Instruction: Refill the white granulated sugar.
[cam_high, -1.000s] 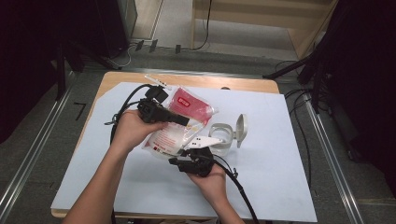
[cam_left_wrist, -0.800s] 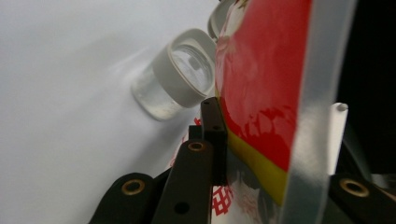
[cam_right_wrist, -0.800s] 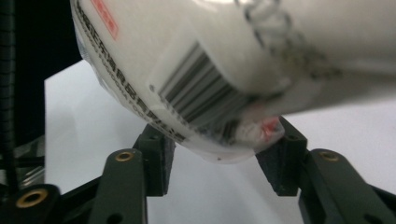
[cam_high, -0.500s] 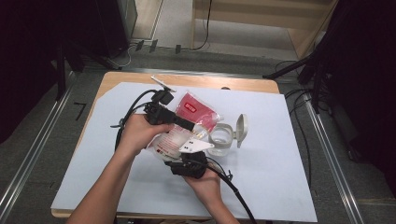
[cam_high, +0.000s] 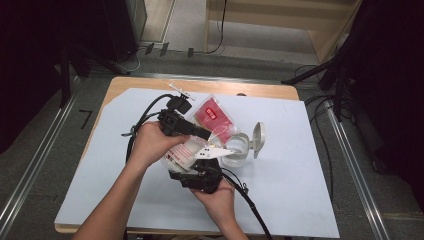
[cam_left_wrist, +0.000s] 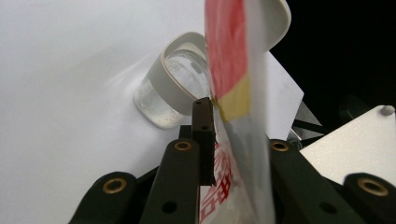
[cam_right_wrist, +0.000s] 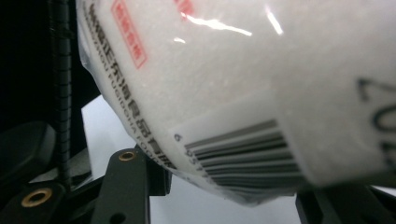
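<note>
bag: clear plastic bag (cam_high: 200, 135) of white grains, red label at its top, held up over the table (cam_high: 300, 200) between both grippers, tilted with the red end toward the jar
bag close-up: barcode and red print on the bag's lower side in the right gripper view; the white fill bulges against the film
left gripper: left gripper (cam_high: 202, 133) clamps the bag's upper part; in the left gripper view the film runs between its jaws just under the red-and-yellow band; jaws have just been easing open a little, bag between them
right gripper: right gripper (cam_high: 207, 160) sits under the bag's heavy lower end; bag lies between its jaws, which have just been closing a little; whether the pads press on it, cannot tell
jar: clear round jar (cam_high: 236, 150) with a grey rim, on the table just beside the bag's red end, mouth open
lid: hinged lid (cam_high: 258, 136) flipped up at the jar's far side
in the way: bag hides part of the jar's rim from the left gripper view
cables: black cable (cam_high: 145, 112) loops left of the left hand (cam_high: 150, 145); another trails from the right hand (cam_high: 217, 200) to the near table edge
surface: white sheet (cam_high: 125, 180) over the wooden table
</note>
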